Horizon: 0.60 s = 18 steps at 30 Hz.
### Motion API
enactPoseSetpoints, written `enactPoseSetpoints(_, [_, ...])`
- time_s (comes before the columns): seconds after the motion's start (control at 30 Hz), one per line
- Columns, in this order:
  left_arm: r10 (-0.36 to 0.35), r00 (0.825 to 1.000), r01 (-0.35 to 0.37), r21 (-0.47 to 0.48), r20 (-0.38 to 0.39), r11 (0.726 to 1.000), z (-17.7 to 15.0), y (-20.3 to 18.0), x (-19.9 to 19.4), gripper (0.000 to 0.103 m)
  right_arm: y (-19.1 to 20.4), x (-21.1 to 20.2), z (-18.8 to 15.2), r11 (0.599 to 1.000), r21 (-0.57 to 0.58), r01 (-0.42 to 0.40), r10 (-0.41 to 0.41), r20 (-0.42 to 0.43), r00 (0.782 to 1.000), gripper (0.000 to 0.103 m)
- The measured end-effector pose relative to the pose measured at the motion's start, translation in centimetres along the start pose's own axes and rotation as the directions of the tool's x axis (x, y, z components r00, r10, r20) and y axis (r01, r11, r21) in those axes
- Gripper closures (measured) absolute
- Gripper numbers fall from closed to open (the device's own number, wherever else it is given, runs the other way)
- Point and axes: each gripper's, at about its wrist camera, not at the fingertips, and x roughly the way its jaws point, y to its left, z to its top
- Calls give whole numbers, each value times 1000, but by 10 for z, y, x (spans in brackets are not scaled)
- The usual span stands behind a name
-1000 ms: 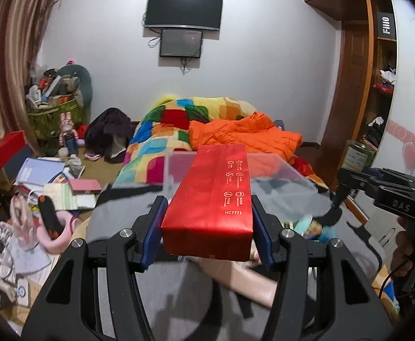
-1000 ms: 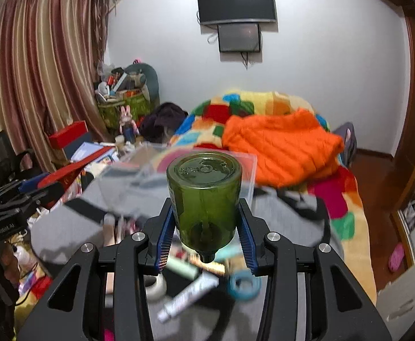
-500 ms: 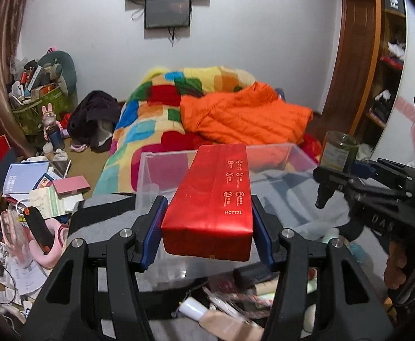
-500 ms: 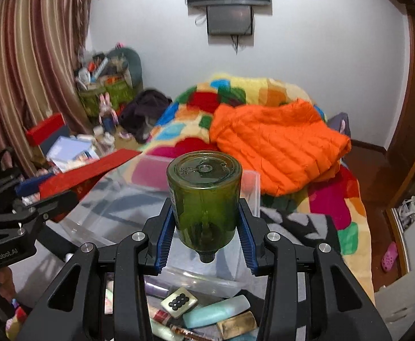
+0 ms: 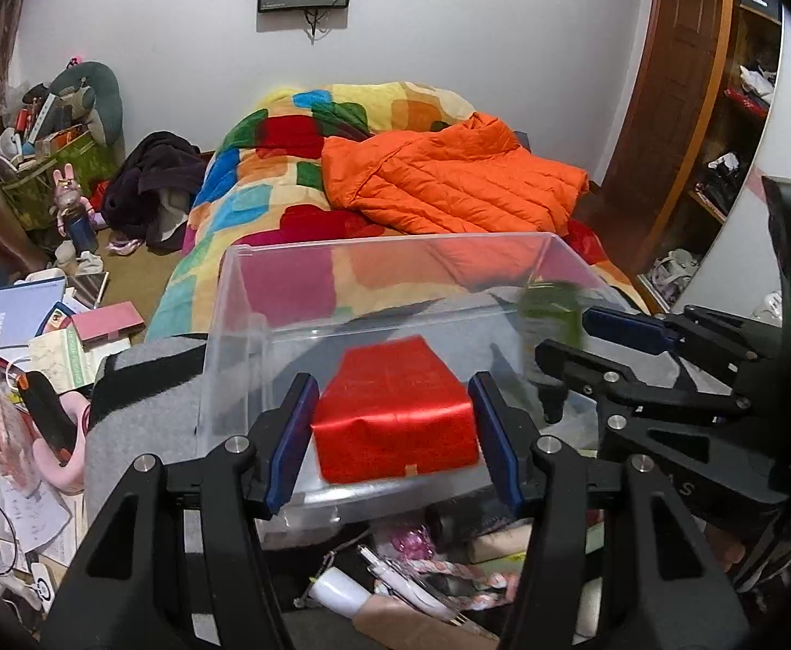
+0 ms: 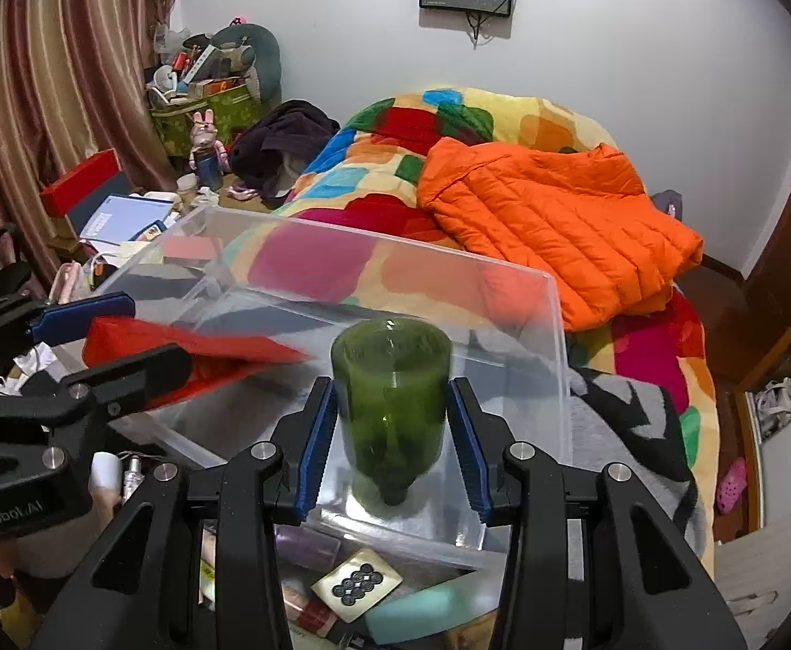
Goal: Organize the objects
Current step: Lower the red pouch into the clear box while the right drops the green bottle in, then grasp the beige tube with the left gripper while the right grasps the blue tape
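Both grippers are loaded right now. Left gripper [image 5: 395,433] is clamped on a red box [image 5: 395,406], blue pads pressed flat against its two long sides, with the box's far end poking forward and down over the clear plastic bin [image 5: 222,325]. Next to it, the right gripper [image 6: 393,433] is clamped on a green glass bottle [image 6: 390,395], held neck toward the camera and base pointing out, also over the bin's open top. From the left wrist view you can see the bottle hanging near the bin's right wall, well apart from the box.

Looks to me like this is the drop-off step: both items carried over and tilted down into the bin, neither one resting on its floor yet as far as I can tell. The bin itself sits on a grey blanket [image 5: 141,379], with a pile of small toiletries [image 6: 357,585] still loose in front of it.

Next move, I'd guess, is lowering each item to the bottom before letting go. The bottle is glass, so ease it down instead of dropping it, and keep it off the box.
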Motion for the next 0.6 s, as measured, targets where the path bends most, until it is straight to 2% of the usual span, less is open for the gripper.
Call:
enactPoseSetpoints(0.13, [-3,1000,3,4,28,1000,-1,-2,-16,45,-3,-14,-2,999,20,-33,33,21,999,55])
enactPoseSetpoints(0.3, [54,992,-57,21,112,998,-13,-6,-47,10,-9,-47,-12,999,29,-45,43,84,996,37])
enactPoseSetpoints(0.37, [68,989,-72,26,128,997,-23,-9,-57,3,-11,-61,-18,999,26,-26,24,103,994,30])
enactPoseSetpoints(0.5, [64,995,-66,34,75,997,-44,-12,-58,2,-22,-84,-37,999,45,24,-30,127,991,21])
enactPoseSetpoints(0.6, [57,998,-57,30,9,998,-65,-18,-49,2,-32,-94,-55,996,66,60,-68,122,990,21])
